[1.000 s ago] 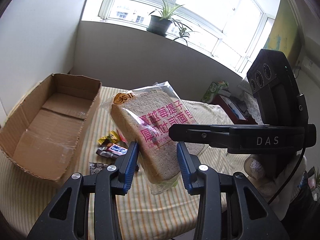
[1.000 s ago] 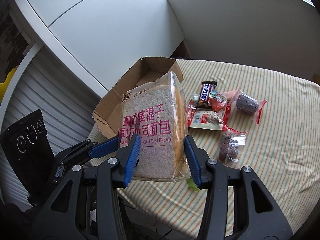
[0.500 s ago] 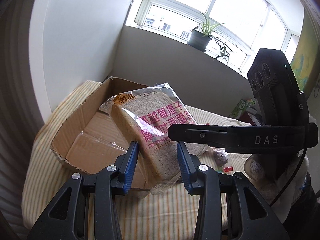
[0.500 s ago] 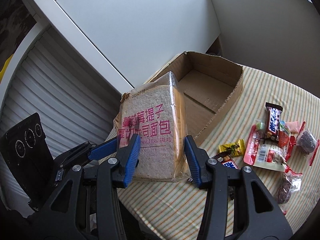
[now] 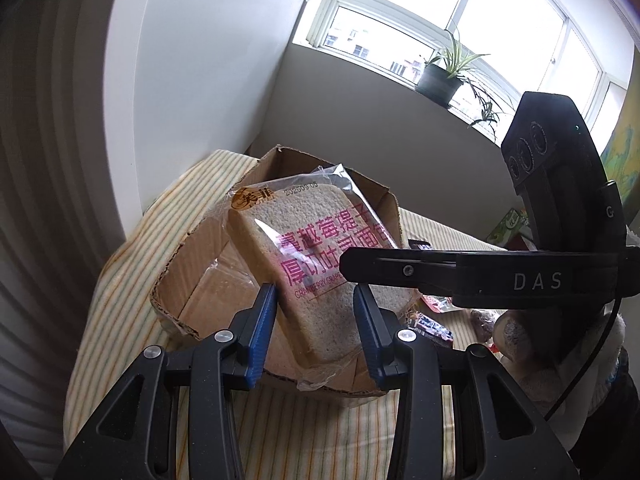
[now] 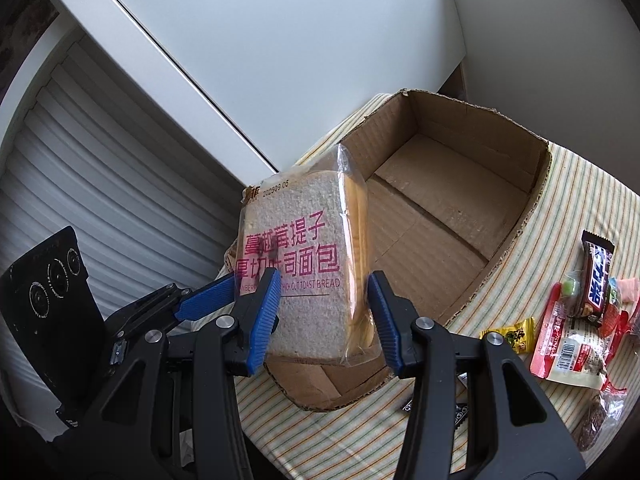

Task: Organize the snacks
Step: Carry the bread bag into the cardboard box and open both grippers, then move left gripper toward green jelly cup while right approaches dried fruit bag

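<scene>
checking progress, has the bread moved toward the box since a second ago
Yes. The bread, held by both grippers, was beside the box over the snacks; now it hangs over the box's near end.

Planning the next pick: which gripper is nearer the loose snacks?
Right. The right gripper holds the bread on the side facing the snacks; the left gripper grips the far side.

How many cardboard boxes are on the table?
1. The cardboard box sits open on the striped table, under the lifted bread bag. None seems hidden.
</scene>
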`<state>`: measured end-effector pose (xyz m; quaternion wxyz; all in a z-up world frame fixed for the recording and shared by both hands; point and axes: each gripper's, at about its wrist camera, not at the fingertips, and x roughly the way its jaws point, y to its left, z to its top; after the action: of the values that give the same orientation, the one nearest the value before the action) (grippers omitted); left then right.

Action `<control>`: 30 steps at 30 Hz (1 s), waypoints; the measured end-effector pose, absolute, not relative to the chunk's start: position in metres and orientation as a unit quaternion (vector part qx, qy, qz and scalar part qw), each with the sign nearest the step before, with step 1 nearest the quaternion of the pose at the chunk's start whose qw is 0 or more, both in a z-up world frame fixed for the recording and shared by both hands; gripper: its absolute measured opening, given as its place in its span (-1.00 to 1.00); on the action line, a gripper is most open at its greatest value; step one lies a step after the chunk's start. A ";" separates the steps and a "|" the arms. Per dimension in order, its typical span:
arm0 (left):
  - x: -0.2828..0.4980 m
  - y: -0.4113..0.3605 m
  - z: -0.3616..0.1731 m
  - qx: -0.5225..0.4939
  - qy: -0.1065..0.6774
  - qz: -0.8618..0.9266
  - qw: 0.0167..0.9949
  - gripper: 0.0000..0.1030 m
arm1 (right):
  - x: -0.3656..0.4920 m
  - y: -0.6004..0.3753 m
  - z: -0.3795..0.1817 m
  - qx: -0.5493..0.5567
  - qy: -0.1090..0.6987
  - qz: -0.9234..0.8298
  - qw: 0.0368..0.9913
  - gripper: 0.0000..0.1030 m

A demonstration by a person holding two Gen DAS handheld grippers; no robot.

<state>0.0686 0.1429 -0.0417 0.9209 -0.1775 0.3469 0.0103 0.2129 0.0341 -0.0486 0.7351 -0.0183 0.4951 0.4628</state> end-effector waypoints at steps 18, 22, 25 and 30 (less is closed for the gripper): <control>0.053 0.135 -0.033 -0.171 0.335 0.011 0.926 -0.33 | 0.205 -0.011 -0.029 -0.025 0.471 0.435 0.767 -0.07; 0.049 0.122 -0.030 -0.164 0.335 0.000 0.928 -0.33 | 0.199 -0.038 -0.021 -0.030 0.462 0.421 0.780 -0.07; 0.048 0.110 -0.028 -0.159 0.336 -0.010 0.928 -0.33 | 0.193 -0.063 -0.016 -0.032 0.453 0.405 0.794 -0.06; 0.047 0.089 -0.030 -0.151 0.344 -0.030 0.926 -0.33 | 0.185 -0.108 -0.013 -0.026 0.442 0.368 0.818 0.21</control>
<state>0.0470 0.0889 -0.0304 0.9264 -0.1513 0.3436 -0.0296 0.1851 -0.1080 -0.0132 0.8179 -0.0265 0.4417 0.3678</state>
